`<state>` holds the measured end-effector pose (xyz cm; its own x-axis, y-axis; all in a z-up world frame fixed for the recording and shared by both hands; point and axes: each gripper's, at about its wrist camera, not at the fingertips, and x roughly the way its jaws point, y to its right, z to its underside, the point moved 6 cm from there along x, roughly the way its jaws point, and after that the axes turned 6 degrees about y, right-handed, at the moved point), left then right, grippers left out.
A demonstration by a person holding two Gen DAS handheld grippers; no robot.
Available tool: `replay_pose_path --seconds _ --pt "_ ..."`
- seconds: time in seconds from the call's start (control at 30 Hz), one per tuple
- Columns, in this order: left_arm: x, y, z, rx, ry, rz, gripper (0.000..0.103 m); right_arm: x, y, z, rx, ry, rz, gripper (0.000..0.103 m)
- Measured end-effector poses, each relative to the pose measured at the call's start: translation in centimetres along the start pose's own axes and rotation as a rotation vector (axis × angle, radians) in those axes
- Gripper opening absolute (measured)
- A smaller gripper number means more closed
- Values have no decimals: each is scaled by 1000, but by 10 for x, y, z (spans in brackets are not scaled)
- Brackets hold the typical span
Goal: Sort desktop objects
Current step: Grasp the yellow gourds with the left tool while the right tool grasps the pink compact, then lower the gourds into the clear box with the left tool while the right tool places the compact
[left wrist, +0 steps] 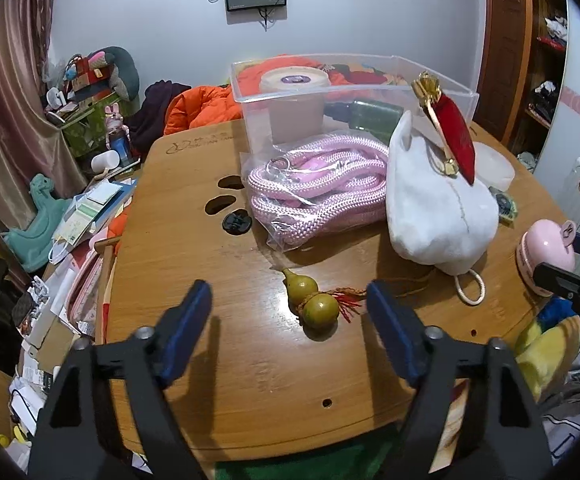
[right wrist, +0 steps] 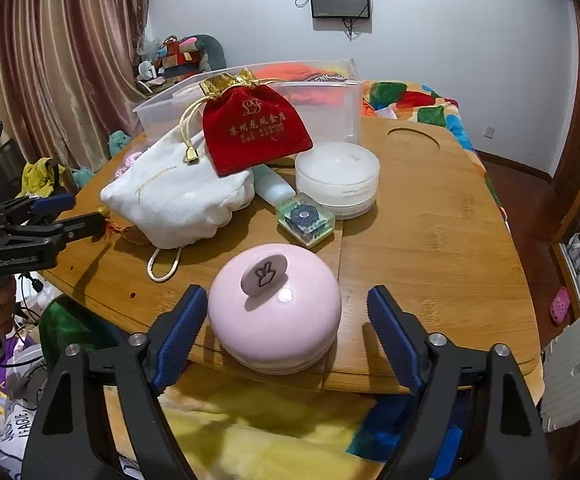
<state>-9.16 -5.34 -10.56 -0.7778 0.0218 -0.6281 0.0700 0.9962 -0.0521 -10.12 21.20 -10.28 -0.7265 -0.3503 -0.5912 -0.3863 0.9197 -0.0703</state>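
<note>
Pick-up step judged in hand: left gripper was held apart around the gourd charm, right gripper around the pink jar at the table edge, nothing gripped; closing was needed next.

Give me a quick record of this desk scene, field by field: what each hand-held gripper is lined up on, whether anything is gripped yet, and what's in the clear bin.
left hand-held gripper: open, jaws either side of the small gourd charm, not touching it
right hand-held gripper: open around the pink round box, gap showing on the right side
gripped: nothing yet
clear plastic bin: holds a round lidded tub and a dark green bottle
still on table: bagged pink rope, white pouch with red velvet pouch on top
</note>
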Motion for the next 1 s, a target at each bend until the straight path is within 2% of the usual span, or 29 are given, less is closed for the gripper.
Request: replay_pose_path --seconds 0.17,0.2,0.3,0.37,0.43,0.5,0.6,1.0 --pt "7 1 2 -8 -3 -1 56 6 -4 4 8 -18 -31 61" --pt "9 0 3 -10 -8 -1 52 6 -4 4 7 -15 -31 61" --pt "9 0 4 -19 5 2 48 6 -3 4 5 -10 -33 61" --pt "9 0 4 -14 15 -4 42 6 -4 4 3 -6 -32 61" --pt "9 1 4 -12 23 -9 29 6 -5 5 2 -2 -31 61" --pt "9 2 4 -15 25 4 22 6 -4 5 1 -1 -30 61" --pt "9 1 4 -21 35 4 19 6 -5 5 2 0 -34 61" --pt "-3 -10 -8 -88 79 21 19 -4 6 -8 32 29 -41 61"
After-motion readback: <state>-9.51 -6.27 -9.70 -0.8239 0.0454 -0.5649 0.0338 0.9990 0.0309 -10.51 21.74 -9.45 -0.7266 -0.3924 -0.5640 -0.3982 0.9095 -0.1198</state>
